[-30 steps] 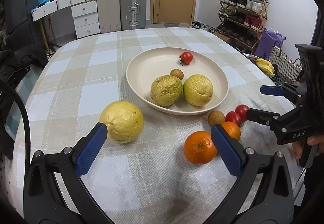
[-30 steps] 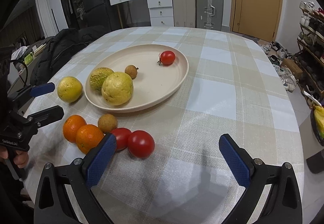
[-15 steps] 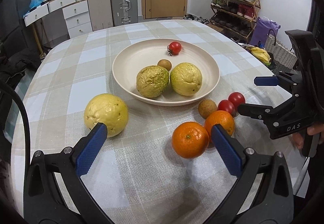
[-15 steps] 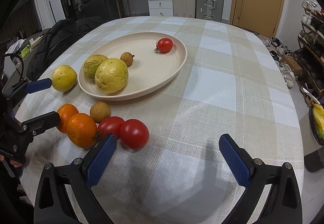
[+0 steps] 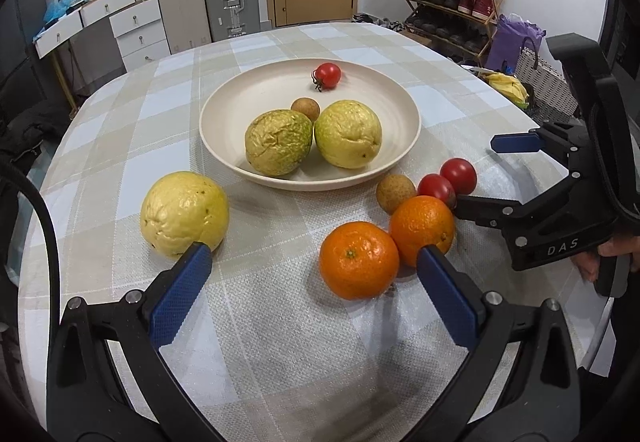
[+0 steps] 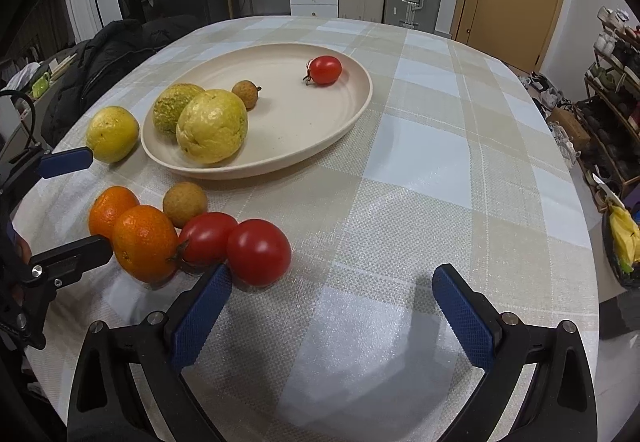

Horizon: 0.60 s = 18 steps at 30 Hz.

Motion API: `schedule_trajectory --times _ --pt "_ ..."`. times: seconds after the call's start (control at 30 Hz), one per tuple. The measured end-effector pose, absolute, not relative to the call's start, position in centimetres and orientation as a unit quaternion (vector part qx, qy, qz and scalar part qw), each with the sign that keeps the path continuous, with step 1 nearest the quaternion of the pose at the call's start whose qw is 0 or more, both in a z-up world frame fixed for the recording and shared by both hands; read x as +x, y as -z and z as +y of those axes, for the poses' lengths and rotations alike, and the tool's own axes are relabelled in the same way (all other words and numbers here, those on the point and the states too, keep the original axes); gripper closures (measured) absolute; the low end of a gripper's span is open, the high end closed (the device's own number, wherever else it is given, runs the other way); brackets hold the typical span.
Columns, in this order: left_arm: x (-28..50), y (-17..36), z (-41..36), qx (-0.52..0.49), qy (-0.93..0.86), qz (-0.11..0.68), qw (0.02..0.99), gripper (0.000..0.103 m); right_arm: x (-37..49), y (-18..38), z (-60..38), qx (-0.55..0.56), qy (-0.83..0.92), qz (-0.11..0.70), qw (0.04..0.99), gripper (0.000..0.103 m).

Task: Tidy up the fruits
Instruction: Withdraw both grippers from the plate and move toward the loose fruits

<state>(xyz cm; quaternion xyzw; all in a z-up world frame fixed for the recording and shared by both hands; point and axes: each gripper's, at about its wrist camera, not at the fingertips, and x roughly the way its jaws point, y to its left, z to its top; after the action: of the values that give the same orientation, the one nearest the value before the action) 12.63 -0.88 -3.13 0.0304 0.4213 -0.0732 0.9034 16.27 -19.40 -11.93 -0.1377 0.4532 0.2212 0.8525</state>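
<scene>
1. Orange mandarins, two round glossy ones [image 5: 359, 260] [image 5: 422, 230], are sitting touching on the checked cloth worktop [image 5: 280, 342], hemmed in by a small brown longan [image 5: 396, 192] and two red cherry tomatoes [image 6: 208, 238] [image 6: 259, 251].
2. Crowding is my worry: I judge that closing on one fruit could nudge its neighbours into rolling toward the edge.
3. I am holding my left tongs [image 5: 312, 294] wide apart and empty, the nearer mandarin lying just ahead between the blue pads.
4. I am keeping my right tongs [image 6: 332, 306] equally spread, gripping nothing, the left pad [image 6: 202, 312] just beside the tomatoes.
5. Waiting beyond is the round cream plate [image 5: 224, 114], carrying two wrinkled yellow-green fruits, a longan and a tomato; a third yellow fruit [image 5: 184, 213] is lying outside.
</scene>
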Motion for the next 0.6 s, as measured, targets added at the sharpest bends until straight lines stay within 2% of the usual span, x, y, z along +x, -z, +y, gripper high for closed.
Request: schedule_trajectory --times 0.13,0.2,0.37,0.6 --pt "12.6 3.34 -1.15 0.033 0.077 0.425 0.901 0.001 16.16 11.92 -19.34 -0.136 -0.226 0.451 0.853 0.001" --pt "12.53 3.35 -1.23 0.033 0.078 0.426 0.901 0.001 16.13 11.88 -19.31 -0.134 -0.229 0.449 0.853 0.005" --pt "12.53 3.45 -1.26 0.032 0.08 0.429 0.899 0.001 15.97 11.57 -19.19 -0.125 -0.242 0.443 0.854 0.025" --pt "12.73 3.66 -1.27 0.04 0.082 0.437 0.895 0.001 15.7 11.2 -18.87 -0.119 -0.263 0.435 0.853 0.041"
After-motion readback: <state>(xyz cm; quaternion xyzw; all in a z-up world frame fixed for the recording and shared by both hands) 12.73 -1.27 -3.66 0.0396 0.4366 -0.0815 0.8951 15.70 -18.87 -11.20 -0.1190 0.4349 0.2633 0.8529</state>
